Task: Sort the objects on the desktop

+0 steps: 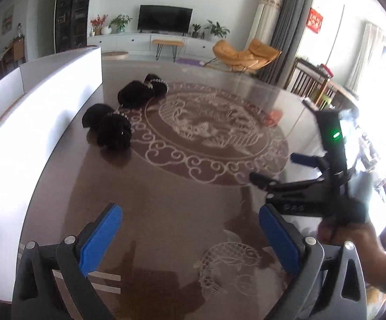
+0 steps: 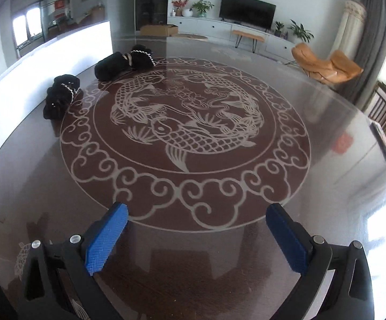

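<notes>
**Both tongs wide and empty over the table, two black slippers by the white board**

The left tongs (image 1: 190,236) stand wide apart, blue pads facing each other with only bare tabletop between them. The right tongs (image 2: 197,236) are spread just as wide and hold nothing. In the left wrist view the right tongs also show at the right edge, gripped by a hand (image 1: 358,242), their fingers spread open above the table.

The table (image 2: 246,253) is a dark brown, glossy round top with a pale carved-looking fish medallion (image 2: 185,122) ringed by cloud scrolls in its middle.

The task's things are two black fluffy slippers, each with a silvery trim band. The nearer slipper (image 2: 60,97) lies at the left side of the table, just outside the medallion's scroll ring. The farther slipper (image 2: 125,62) lies beyond it, at the far left rim of the ring. The two are near each other but apart. Both lie close beside a white board (image 2: 59,50) that stands upright along the table's left edge. Both slippers are well apart from either pair of tongs.
</notes>
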`<act>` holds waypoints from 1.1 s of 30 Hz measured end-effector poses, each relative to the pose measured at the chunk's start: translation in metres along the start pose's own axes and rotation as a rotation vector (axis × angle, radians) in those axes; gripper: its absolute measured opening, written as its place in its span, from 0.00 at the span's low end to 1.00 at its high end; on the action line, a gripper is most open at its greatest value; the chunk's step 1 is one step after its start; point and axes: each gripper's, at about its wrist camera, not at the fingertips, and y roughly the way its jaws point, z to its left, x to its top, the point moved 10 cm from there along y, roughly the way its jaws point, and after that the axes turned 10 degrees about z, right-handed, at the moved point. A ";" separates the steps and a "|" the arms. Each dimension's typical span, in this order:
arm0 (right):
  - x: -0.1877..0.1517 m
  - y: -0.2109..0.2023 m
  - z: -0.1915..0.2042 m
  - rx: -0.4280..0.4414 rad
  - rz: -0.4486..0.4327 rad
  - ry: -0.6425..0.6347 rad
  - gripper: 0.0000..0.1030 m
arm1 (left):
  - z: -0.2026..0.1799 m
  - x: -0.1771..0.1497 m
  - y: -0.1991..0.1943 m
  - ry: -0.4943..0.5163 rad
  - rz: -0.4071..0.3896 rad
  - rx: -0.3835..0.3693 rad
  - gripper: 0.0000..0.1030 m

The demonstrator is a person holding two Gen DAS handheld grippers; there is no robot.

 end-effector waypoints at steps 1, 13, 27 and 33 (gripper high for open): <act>0.003 0.000 -0.001 -0.002 -0.008 0.004 1.00 | 0.005 -0.001 0.013 0.004 0.018 0.044 1.00; -0.002 -0.002 0.000 0.024 0.027 0.110 1.00 | 0.028 0.002 0.058 0.023 0.118 0.153 1.00; -0.003 -0.002 0.000 0.016 0.026 0.122 1.00 | 0.007 0.012 0.064 0.122 0.134 0.099 1.00; -0.003 -0.002 0.000 0.016 0.026 0.122 1.00 | 0.007 0.014 0.066 0.123 0.135 0.095 1.00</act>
